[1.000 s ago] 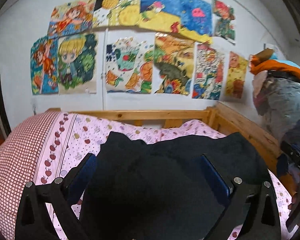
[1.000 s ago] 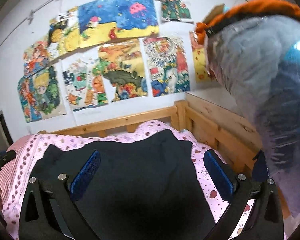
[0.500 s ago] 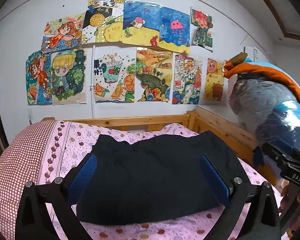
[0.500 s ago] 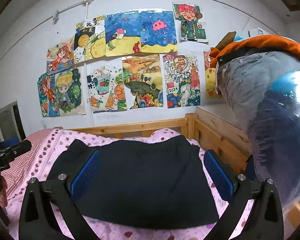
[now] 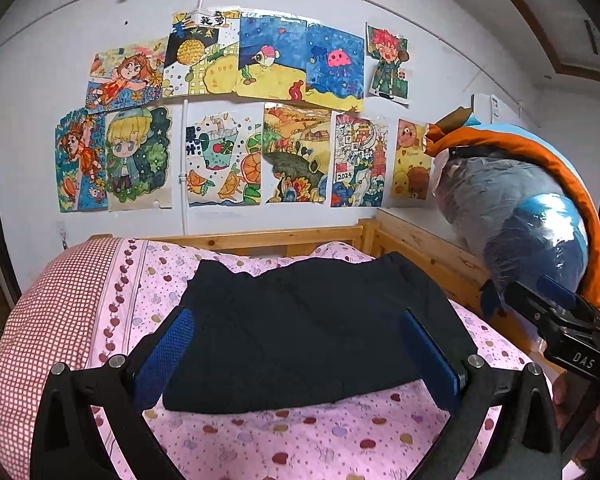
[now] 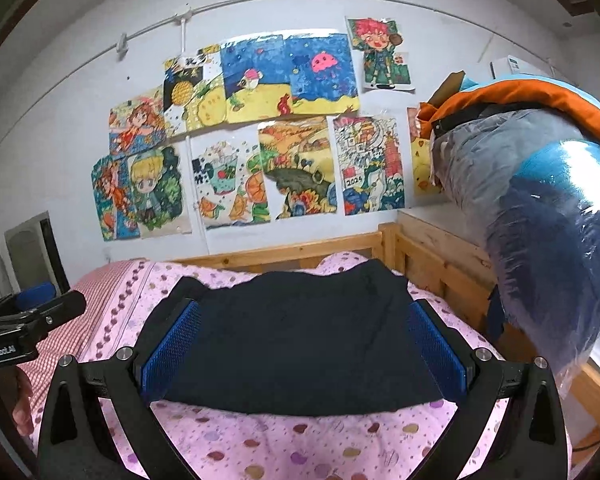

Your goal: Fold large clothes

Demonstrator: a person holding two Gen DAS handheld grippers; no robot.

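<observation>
A dark navy garment (image 5: 300, 328) lies folded into a flat rectangle on the pink dotted bedsheet (image 5: 308, 440), also seen in the right wrist view as the same folded garment (image 6: 296, 340). My left gripper (image 5: 300, 344) hovers in front of it, wide open, nothing between its blue pads. My right gripper (image 6: 304, 344) is likewise open and empty, held back from the cloth's near edge. The right gripper's body (image 5: 568, 336) shows at the left view's right edge; the left gripper's body (image 6: 24, 328) shows at the right view's left edge.
A wooden bed frame (image 5: 284, 238) runs behind and along the right side (image 6: 436, 256). A plastic-wrapped bundle of bedding with orange trim (image 5: 524, 216) hangs over the right rail. A red-checked pillow or cover (image 5: 48, 312) lies on the left. Drawings cover the wall (image 5: 260, 120).
Both grippers have pulled back and up from the garment. It filled the lower views a second ago and now lies whole and flat on the bed with sheet visible in front.
</observation>
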